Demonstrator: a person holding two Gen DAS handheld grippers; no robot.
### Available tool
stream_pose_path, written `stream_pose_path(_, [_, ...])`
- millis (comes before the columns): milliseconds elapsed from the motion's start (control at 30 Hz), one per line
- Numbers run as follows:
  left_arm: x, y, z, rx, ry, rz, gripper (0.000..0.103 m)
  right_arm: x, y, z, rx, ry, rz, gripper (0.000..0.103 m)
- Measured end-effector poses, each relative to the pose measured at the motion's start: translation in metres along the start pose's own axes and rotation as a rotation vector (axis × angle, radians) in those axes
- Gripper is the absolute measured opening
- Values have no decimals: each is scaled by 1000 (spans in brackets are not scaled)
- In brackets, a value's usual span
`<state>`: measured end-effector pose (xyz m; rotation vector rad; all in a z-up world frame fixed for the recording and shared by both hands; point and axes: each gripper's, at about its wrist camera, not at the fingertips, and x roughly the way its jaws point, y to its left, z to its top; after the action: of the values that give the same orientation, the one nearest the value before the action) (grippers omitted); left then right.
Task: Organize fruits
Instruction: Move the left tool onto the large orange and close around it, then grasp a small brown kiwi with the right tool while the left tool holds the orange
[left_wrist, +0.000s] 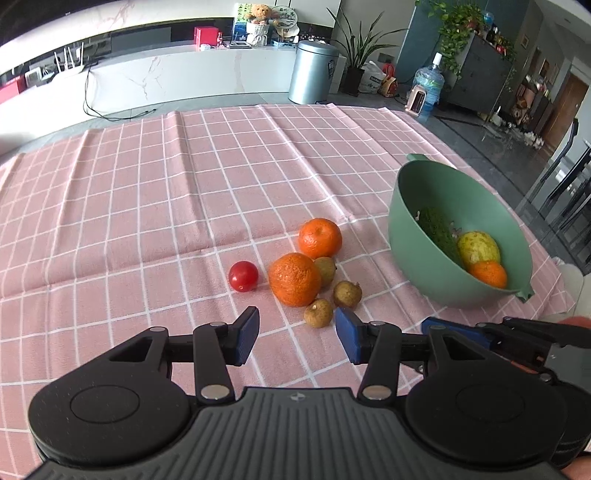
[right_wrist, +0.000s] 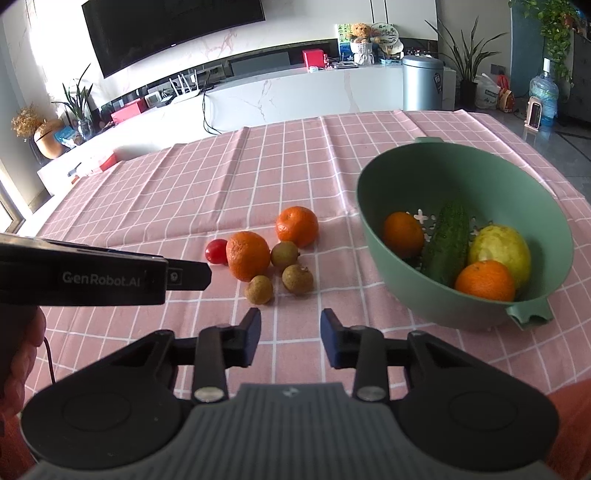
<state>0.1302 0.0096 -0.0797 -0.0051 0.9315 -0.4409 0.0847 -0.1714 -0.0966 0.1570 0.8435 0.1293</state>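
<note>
Loose fruit lies on the pink checked cloth: two oranges (left_wrist: 294, 279) (left_wrist: 320, 237), a small red tomato (left_wrist: 243, 276) and three brown longans (left_wrist: 318, 312). The same cluster shows in the right wrist view, around the near orange (right_wrist: 248, 255). A green bowl (left_wrist: 410, 236) (right_wrist: 376, 173) holds a cucumber (right_wrist: 447, 243), a yellow fruit (right_wrist: 502, 249) and two oranges (right_wrist: 484, 280). My left gripper (left_wrist: 297, 334) is open and empty just short of the cluster. My right gripper (right_wrist: 290, 334) is open and empty, near the longans and left of the bowl.
The cloth (left_wrist: 147, 206) covers the whole table; its right edge drops off just past the bowl. The left gripper's body (right_wrist: 92, 275) crosses the left of the right wrist view. A white cabinet, bin and plants stand beyond the table.
</note>
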Motion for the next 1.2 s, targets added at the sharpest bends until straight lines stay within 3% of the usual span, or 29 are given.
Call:
stream_pose_path(433, [42, 7, 10, -40, -43, -57, 57, 37, -8, 16, 102, 2, -35, 20])
stream_pose_path(867, [57, 16, 14, -82, -17, -74, 56, 58, -10, 22, 136, 19, 3, 21])
stream_pose_path(1033, [57, 20, 13, -99, -11, -90, 49, 62, -13, 21, 144, 29, 11, 21])
stream_pose_path(1200, [56, 24, 11, -106, -12, -98, 47, 66, -17, 21, 154, 33, 18, 21])
